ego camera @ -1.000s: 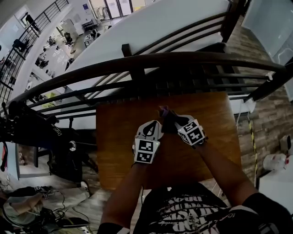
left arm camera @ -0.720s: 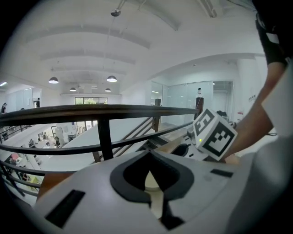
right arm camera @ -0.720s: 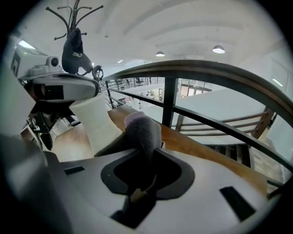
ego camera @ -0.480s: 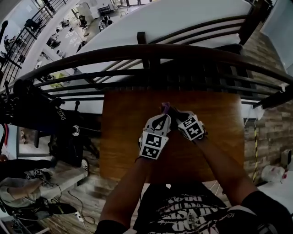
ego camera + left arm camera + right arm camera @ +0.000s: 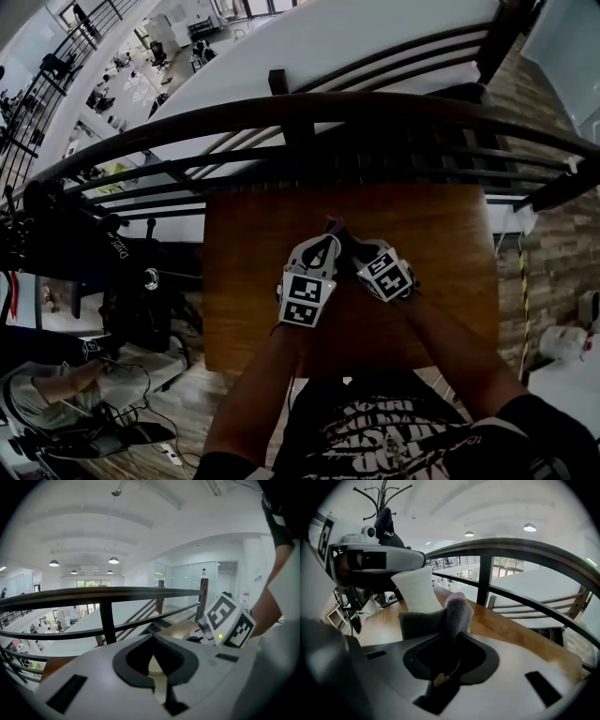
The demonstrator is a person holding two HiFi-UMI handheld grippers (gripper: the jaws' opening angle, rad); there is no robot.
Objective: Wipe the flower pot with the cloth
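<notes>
A small white flower pot is held above the wooden table. My left gripper is shut on it. In the left gripper view the pot shows as a cream surface between the jaws. My right gripper is shut on a grey and purple cloth, which stands up from the jaws and rests against the pot's side. In the head view the two grippers meet at the table's middle. A purple tip of cloth shows between them, and the pot is hidden there.
A dark curved railing runs along the table's far edge, with a drop to a lower floor beyond it. Dark equipment stands left of the table. A coat stand rises behind the left gripper.
My right gripper has sunk a little with the cloth along the pot. The left gripper has kept still with the pot.
</notes>
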